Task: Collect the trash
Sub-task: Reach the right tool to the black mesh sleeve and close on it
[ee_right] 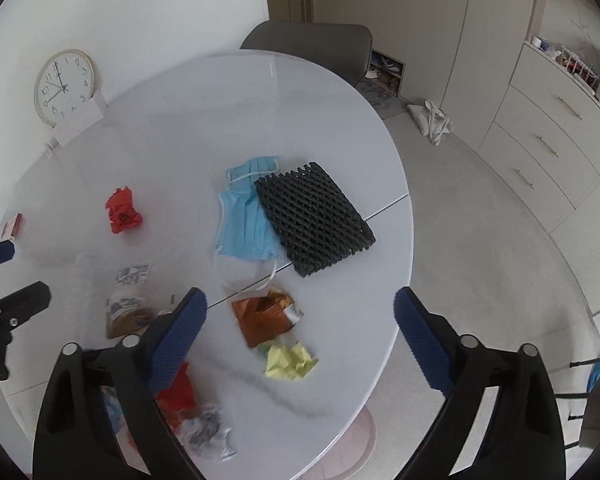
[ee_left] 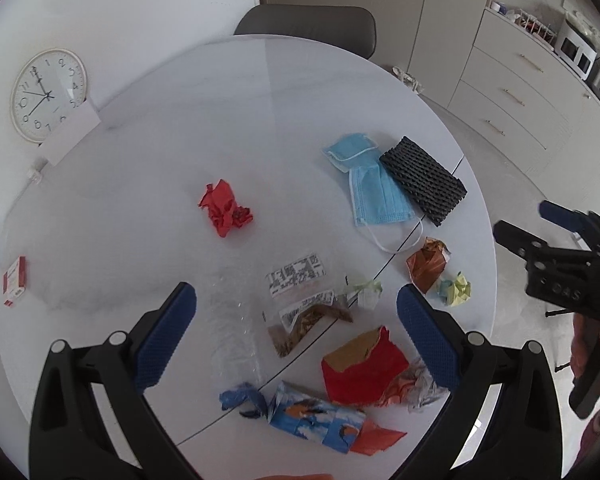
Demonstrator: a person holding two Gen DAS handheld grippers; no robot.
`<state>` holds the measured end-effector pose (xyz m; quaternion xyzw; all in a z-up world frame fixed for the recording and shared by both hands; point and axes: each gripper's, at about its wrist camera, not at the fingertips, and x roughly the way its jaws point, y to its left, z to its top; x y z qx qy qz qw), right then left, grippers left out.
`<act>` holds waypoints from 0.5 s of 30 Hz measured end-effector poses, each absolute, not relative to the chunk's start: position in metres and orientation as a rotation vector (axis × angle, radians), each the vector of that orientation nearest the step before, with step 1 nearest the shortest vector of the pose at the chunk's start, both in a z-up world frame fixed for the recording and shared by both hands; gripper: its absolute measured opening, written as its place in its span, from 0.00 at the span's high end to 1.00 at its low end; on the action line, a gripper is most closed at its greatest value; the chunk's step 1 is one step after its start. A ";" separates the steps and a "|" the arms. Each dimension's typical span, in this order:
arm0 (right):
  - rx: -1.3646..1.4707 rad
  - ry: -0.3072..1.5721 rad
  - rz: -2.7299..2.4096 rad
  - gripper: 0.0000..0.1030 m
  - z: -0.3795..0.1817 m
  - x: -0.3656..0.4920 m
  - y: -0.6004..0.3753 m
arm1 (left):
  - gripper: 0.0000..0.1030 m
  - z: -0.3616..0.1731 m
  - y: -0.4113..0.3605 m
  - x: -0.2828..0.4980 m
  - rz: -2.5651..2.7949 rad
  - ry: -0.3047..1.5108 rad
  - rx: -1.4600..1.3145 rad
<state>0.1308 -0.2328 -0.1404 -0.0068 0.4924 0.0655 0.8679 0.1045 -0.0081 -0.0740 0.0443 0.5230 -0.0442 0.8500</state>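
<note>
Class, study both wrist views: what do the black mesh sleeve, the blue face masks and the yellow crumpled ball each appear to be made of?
Black mesh sleeve: likely foam netting, matte; open diamond lattice with thick soft strands.
Blue face masks: probably nonwoven fabric, matte; pleats and white ear loops.
Yellow crumpled ball: paper, matte; sharp creases hold their shape.
Table: glossy, perhaps marble-look stone or laminate; grey veins and reflections.

Clock [ee_left: 49, 95] face: hour numerals 1–5, 8, 11, 12 legible; rest hidden or blurred. Printed labels [ee_left: 295, 276] on clear bags: black print, unreadable. Red box [ee_left: 15, 281]: text too small.
</note>
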 end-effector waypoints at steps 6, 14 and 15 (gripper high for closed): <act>-0.088 1.126 0.175 0.36 -0.199 0.207 -0.250 | 0.06 -0.096 -0.023 0.151 -0.172 1.087 0.121; 0.044 1.181 0.211 0.56 -0.231 0.242 -0.298 | 0.06 -0.123 -0.029 0.183 -0.207 1.099 0.122; 0.055 1.185 0.222 0.56 -0.233 0.244 -0.299 | 0.06 -0.126 -0.029 0.185 -0.210 1.103 0.118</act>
